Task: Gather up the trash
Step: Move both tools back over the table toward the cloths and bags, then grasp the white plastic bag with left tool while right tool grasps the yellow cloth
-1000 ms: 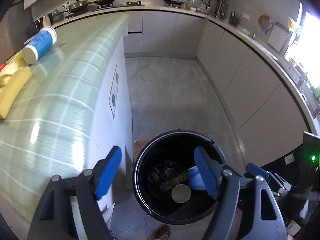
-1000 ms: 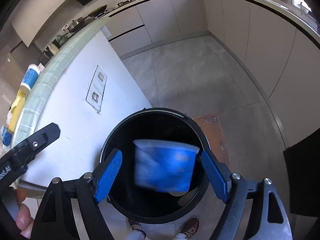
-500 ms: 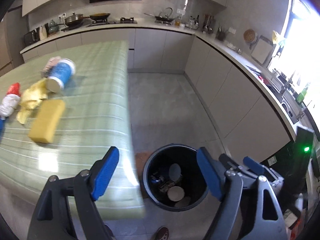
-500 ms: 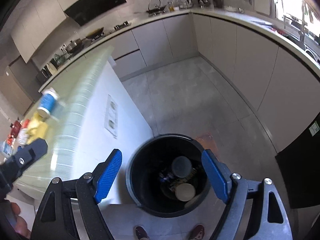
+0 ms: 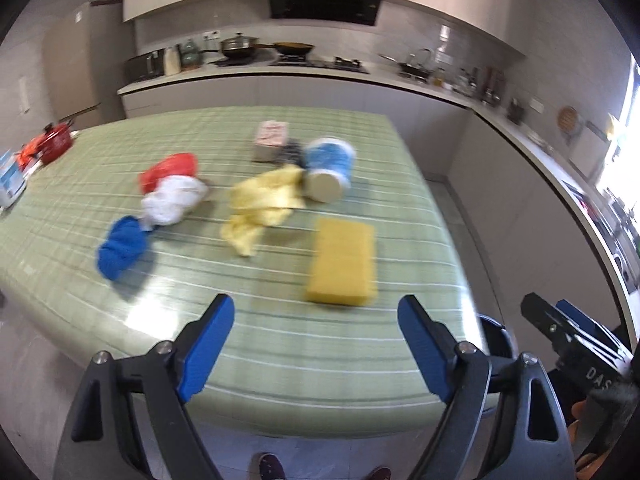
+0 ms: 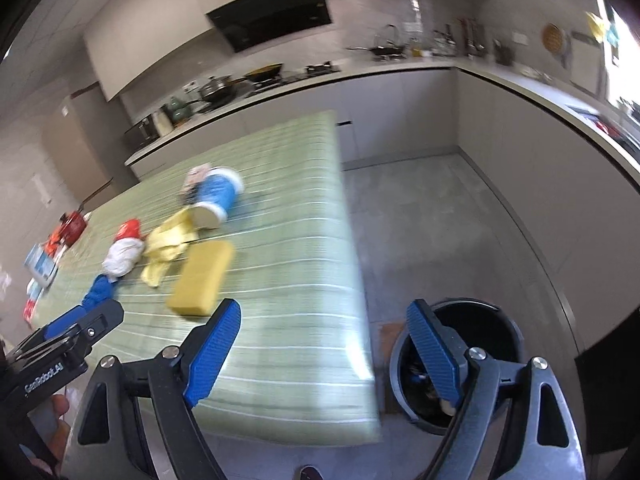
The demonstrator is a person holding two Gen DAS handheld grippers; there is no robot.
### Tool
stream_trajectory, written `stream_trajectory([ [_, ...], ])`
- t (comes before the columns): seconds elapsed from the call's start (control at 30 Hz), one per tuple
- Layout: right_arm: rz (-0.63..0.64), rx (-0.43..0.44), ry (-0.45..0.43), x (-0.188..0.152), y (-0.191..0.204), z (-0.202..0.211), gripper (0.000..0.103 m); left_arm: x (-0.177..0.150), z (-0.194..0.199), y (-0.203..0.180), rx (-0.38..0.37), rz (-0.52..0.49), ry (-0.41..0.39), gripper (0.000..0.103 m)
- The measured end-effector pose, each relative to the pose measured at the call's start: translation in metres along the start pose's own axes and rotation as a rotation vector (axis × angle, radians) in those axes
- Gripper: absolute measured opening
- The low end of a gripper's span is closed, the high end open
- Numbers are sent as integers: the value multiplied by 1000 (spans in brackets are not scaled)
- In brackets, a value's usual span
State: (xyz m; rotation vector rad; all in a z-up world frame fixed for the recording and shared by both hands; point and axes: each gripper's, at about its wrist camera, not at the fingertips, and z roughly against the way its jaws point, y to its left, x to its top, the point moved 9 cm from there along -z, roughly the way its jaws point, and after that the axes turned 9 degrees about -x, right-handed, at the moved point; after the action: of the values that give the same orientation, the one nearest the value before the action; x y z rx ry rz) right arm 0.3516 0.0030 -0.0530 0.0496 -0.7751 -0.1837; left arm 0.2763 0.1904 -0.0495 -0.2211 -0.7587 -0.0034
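Trash lies on the green striped table (image 5: 280, 352): a yellow sponge (image 5: 342, 264), a blue cup on its side (image 5: 328, 168), a crumpled yellow wrapper (image 5: 262, 204), a red-and-white bag (image 5: 172, 188) and a blue wad (image 5: 120, 250). My left gripper (image 5: 316, 312) hangs over the table's near edge, short of the sponge. Its jaws are opening with nothing between them. My right gripper (image 6: 324, 312) hovers between the table (image 6: 288, 280) and the black bin (image 6: 500, 320) on the floor. Its jaws are opening too and hold nothing. The sponge (image 6: 202, 280) lies to its upper left.
A small pink-white box (image 5: 270, 140) sits behind the cup. A red pot (image 5: 54, 144) and a blue-white carton (image 5: 10, 178) stand at the table's far left. Kitchen counters with pans (image 5: 240, 46) run along the back and right walls. Grey floor lies between table and cabinets.
A blue cup between my right fingers over the bin dropped in. Both grippers then rose and swung away from the bin toward the tabletop, with their jaws a little wider.
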Motion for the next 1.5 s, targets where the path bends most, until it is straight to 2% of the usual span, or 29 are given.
stream_trajectory([
  [0.23, 41, 38, -25, -8, 89, 1, 87, 10, 11, 69, 31, 22, -13, 85],
  [0.43, 74, 54, -16, -10, 129, -3, 87, 17, 9, 102, 46, 57, -12, 85],
  [1.0, 140, 112, -56, 46, 166, -39, 87, 61, -18, 118, 107, 88, -47, 85],
  [1.27, 124, 108, -54, 66, 171, -56, 87, 81, -37, 110, 83, 59, -37, 85],
  [1.5, 85, 53, -48, 79, 176, -77, 87, 100, -61, 119, 32, 11, -9, 85],
])
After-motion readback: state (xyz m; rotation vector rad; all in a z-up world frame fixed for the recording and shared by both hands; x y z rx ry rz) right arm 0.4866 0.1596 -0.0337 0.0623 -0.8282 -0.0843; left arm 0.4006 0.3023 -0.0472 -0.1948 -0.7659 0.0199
